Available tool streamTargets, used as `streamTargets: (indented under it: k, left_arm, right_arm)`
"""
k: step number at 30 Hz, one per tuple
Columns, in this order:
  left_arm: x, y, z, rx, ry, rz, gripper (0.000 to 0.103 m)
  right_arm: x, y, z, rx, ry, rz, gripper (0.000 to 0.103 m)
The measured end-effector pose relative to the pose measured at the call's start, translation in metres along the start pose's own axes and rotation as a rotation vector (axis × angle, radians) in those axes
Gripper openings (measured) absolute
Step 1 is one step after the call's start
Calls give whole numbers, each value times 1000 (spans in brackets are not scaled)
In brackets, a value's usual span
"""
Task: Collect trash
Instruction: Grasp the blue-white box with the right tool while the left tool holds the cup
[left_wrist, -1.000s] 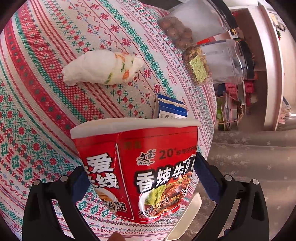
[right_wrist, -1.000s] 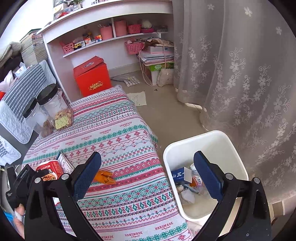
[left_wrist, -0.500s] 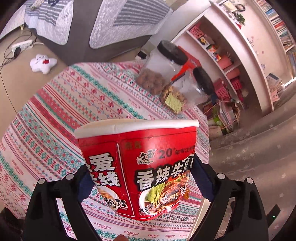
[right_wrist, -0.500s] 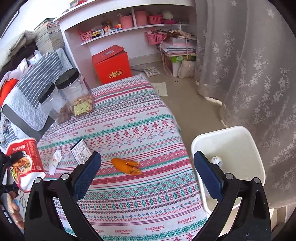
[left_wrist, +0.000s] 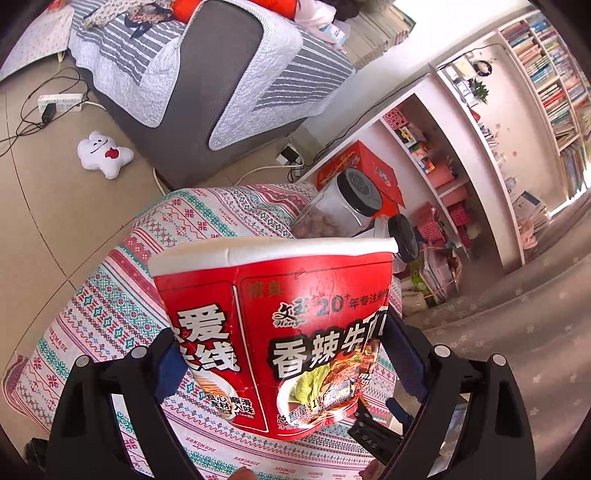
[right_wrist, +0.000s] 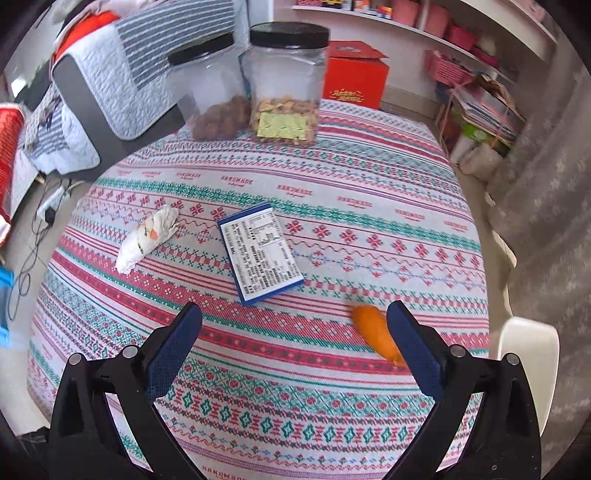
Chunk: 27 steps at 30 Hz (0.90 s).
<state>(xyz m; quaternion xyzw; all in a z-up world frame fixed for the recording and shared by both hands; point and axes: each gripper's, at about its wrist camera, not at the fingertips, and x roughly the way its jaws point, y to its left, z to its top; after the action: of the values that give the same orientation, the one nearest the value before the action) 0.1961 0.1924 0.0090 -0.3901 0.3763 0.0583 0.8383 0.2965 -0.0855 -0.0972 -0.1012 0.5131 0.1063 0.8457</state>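
Observation:
My left gripper (left_wrist: 280, 354) is shut on a red instant noodle cup (left_wrist: 280, 325) and holds it above the patterned tablecloth (left_wrist: 110, 295). The cup also shows at the left edge of the right wrist view (right_wrist: 9, 147). My right gripper (right_wrist: 295, 343) is open and empty above the table. Below it lie a blue and white carton (right_wrist: 260, 253), a crumpled white wrapper (right_wrist: 147, 236) to the left and an orange peel (right_wrist: 375, 334) by the right finger. The white bin's rim (right_wrist: 528, 354) shows at the table's right edge.
Two clear jars with black lids (right_wrist: 284, 85) stand at the table's far side. A red box (right_wrist: 356, 75) and pink shelves (left_wrist: 461, 147) lie beyond. A grey quilted sofa (left_wrist: 221, 66) is to the left, with cables and a plush toy (left_wrist: 103, 155) on the floor.
My left gripper has risen with the noodle cup, away from the wrapper and carton. My right gripper has swung from over the bin to over the table's trash.

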Motion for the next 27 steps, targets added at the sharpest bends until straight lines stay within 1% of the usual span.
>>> streamTargets:
  k: [2,4,6,9,11,12,13,15,16,17,19,21,24,27]
  left_arm:
    - [-5,2,3,12,-19,8,88]
    - [-9,3,5,25,-26,11,88]
    - [-11,4,6,31,-18,2,88]
    - [-11,9,7,35,-5,5,88]
    - [-11,15,7,31,5,8,88]
    - [-12,17,7,29,13,7,88]
    - [-12,19,7,29,20,4,88]
    - [-13,21,8,34,27,6,88]
    - [-13,21,8,40,29,12,88]
    - [-12,22,8,45,29,19,88]
    - [-11,23,7,47,34,30,88]
    - [-9,25,7,45,40,38,88]
    - [-8,25,7,44,40,52,88]
    - [-5,22,4,59,38,69,88]
  right_arm:
    - [18,10,9,-18,37,-2,96]
    - [30,18,16,-38,61,17,96]
    - [41,25,23,-55,79,23,96]
    - [61,29,28,-53,122,60,95]
    - [75,29,30,-42,170,80,84]
    - [81,28,30,-32,188,88,80]
    - [85,27,30,-23,199,92,74]
    - [84,26,32,-5,177,90,72]
    - [83,25,33,7,174,81,66]
    - [82,23,35,21,168,79,54]
    - [76,18,37,69,156,126,54]
    - [65,14,40,104,112,143,54]
    - [40,13,41,130,40,151,54]
    - [6,14,39,135,-51,142,54]
